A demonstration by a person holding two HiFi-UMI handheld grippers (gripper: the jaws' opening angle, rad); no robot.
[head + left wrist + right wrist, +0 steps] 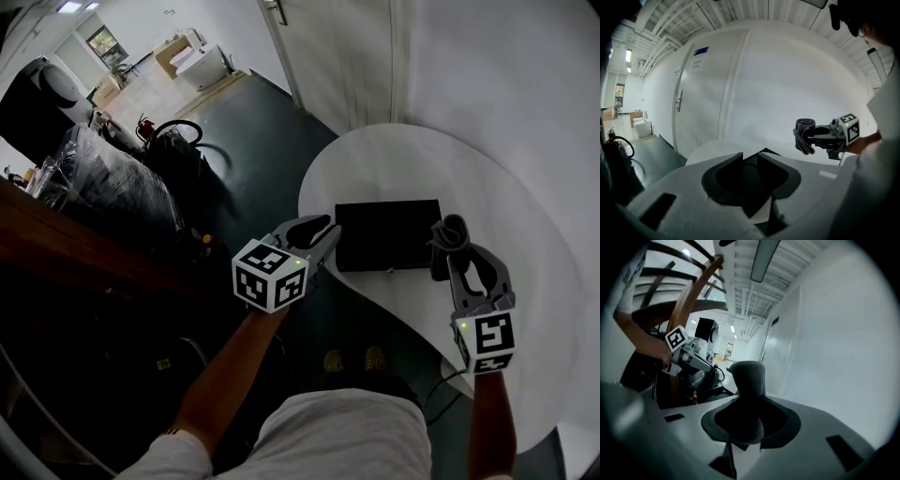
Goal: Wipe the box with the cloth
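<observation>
"Head view first: where's the box?"
"Box [388, 234], black, lying flat on the white table [525, 187]. It sits just ahead of both sets of fingertips. Left gripper [326, 236] has its tips beside the box's left edge, right gripper [448, 251] beside the right edge."
"Left gripper view, fingers?"
"Fingers [724, 176] apart, nothing pinched. A corner of the box shows just past the tips (the gap itself is dark, hard to read deeper in)."
"And the right gripper view?"
"Fingers [780, 420] clamped on the cloth [747, 380]. It's dark grey and bunched, and it stands out well beyond the tips. Whether the cloth touches the box, cannot tell."
</observation>
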